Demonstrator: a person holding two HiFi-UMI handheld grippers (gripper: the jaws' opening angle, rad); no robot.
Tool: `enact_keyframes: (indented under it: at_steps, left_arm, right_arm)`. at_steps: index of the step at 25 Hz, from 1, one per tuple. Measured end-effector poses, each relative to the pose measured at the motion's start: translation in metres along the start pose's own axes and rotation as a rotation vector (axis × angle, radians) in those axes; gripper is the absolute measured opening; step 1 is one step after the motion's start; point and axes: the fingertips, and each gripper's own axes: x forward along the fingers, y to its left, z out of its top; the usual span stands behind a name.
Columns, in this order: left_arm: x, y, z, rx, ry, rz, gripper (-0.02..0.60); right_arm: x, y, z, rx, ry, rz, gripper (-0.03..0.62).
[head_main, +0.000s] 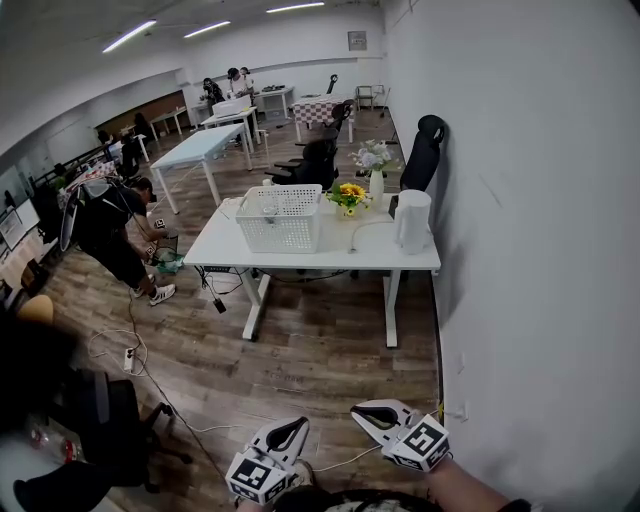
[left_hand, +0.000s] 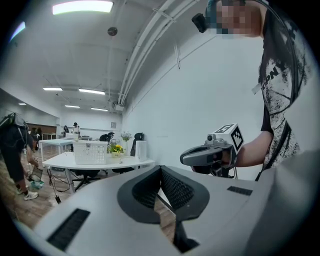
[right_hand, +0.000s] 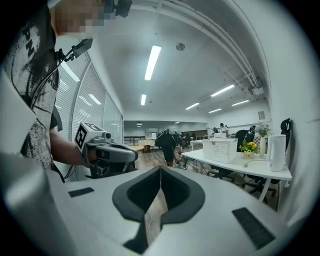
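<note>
Both grippers hang low in front of my body over the wooden floor, far from any table. My left gripper (head_main: 300, 424) is shut with nothing between its jaws; in its own view the tips (left_hand: 160, 168) meet. My right gripper (head_main: 358, 410) is shut and empty too, its tips (right_hand: 160, 168) touching. They are held side by side, slightly apart, and each shows in the other's view: the right gripper (left_hand: 210, 152) with its marker cube, and the left gripper (right_hand: 107, 152).
A white table (head_main: 330, 252) stands ahead by the right wall, bearing a white basket (head_main: 280, 217), yellow flowers (head_main: 350, 195) and a white cylindrical jug (head_main: 413, 220). A person (head_main: 115, 235) bends at left. Cables and a power strip (head_main: 128, 358) lie on the floor.
</note>
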Motion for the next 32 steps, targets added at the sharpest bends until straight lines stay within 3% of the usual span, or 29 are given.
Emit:
enact_keyframes:
  at_steps: [12,32]
  left_arm:
    - [0.025,0.055,0.005,0.021,-0.001,-0.044,0.011]
    - [0.066,0.226,0.013,0.077,0.022,-0.162,0.011]
  right_arm:
    - [0.045,-0.029,0.009,-0.005,-0.01,-0.047,0.023]
    - [0.193,-0.105,0.036,0.001,-0.014,-0.171,0.023]
